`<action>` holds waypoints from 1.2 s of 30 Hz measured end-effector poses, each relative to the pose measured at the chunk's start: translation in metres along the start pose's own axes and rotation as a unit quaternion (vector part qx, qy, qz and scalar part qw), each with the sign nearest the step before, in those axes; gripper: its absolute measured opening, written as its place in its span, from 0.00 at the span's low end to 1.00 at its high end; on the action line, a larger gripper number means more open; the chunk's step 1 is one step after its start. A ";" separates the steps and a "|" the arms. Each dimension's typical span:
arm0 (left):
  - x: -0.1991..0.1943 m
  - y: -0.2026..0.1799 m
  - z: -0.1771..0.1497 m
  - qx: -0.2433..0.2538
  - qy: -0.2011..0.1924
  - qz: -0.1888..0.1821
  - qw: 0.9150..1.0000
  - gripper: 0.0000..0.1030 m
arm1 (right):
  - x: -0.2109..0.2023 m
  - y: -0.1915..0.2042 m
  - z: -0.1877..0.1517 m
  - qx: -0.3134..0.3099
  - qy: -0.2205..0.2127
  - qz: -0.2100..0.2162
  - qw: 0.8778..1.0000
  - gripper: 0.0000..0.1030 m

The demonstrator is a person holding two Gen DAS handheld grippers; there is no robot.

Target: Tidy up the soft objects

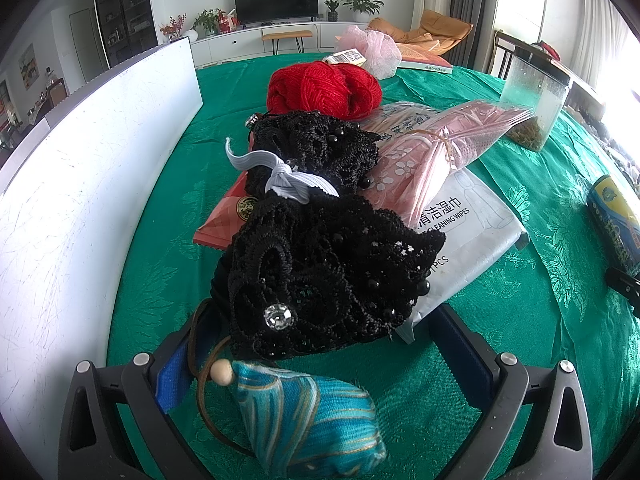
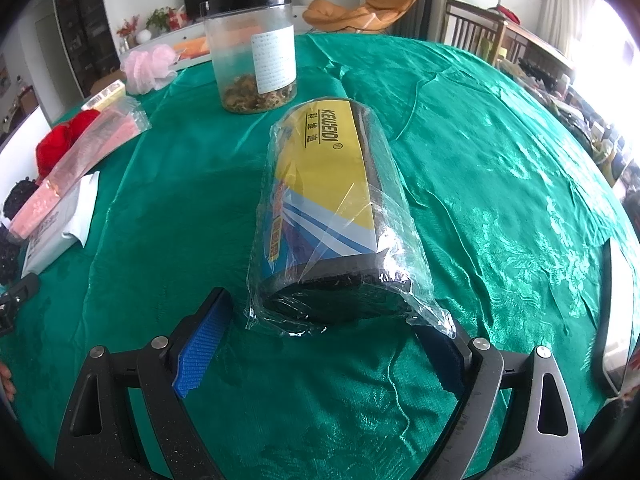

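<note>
Green patterned cloth [image 2: 480, 160] covers a round table in a living room. In the left wrist view, soft goods are already gathered at twelve o'clock: black lace bundle [image 1: 320, 248], red yarn [image 1: 324, 88], pink packets [image 1: 436, 148] and a wipes pack [image 1: 472, 240]. The left gripper [image 1: 320, 360] is spread, with a teal sachet [image 1: 308, 416] lying between its fingers, seemingly not clamped. The right gripper [image 2: 324, 344] is spread too, the wrapped roll [image 2: 332, 208] just ahead at twelve. A jar [image 2: 256, 52] stands beyond. Sorting looks roughly halfway; the sachet and roll remain.
</note>
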State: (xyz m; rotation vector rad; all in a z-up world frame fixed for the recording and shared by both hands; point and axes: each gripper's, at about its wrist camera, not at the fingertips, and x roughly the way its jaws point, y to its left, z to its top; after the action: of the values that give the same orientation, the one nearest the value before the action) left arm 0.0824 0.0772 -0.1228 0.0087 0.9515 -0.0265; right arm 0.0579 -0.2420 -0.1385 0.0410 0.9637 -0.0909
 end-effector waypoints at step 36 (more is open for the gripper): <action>0.000 0.000 0.000 0.000 0.000 0.000 1.000 1.00 | -0.002 0.002 -0.001 0.002 -0.011 -0.003 1.000 0.90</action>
State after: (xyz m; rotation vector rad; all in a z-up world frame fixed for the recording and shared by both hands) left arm 0.0825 0.0772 -0.1230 0.0085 0.9511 -0.0266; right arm 0.0560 -0.2396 -0.1380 0.0411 0.9422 -0.0996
